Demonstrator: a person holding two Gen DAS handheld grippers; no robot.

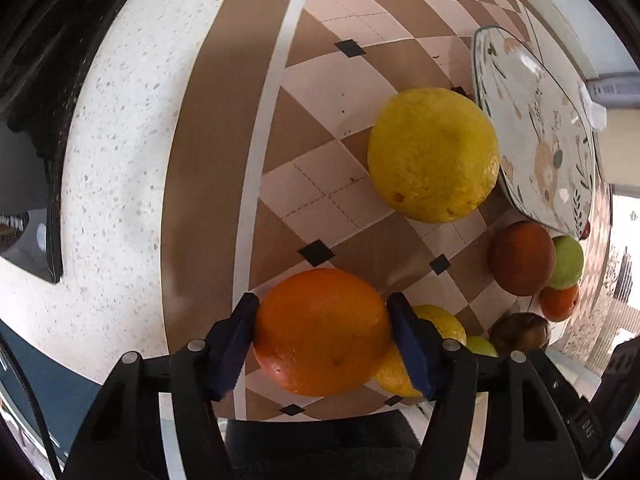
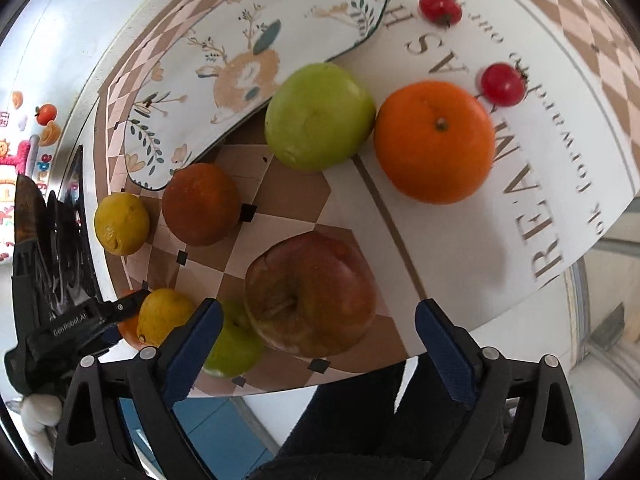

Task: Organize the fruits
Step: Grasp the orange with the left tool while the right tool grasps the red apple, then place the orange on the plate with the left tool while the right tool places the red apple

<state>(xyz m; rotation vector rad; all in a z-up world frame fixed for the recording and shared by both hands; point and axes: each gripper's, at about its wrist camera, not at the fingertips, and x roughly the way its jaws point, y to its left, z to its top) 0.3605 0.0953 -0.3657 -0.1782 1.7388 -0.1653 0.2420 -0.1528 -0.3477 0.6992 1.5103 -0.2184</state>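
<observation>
Fruits lie loose on the checkered bench [image 1: 304, 128] beside a flowered plate [image 2: 224, 40]. Left gripper [image 1: 322, 336] pinches an orange [image 1: 320, 332] between its blue pads, low on the cloth. Right gripper [image 2: 320, 340] stands spread wide, a red apple [image 2: 310, 292] between its pads, not touched.

Two close downward wrist views, shared plate [image 1: 536, 128] [image 2: 248, 68].
</observation>
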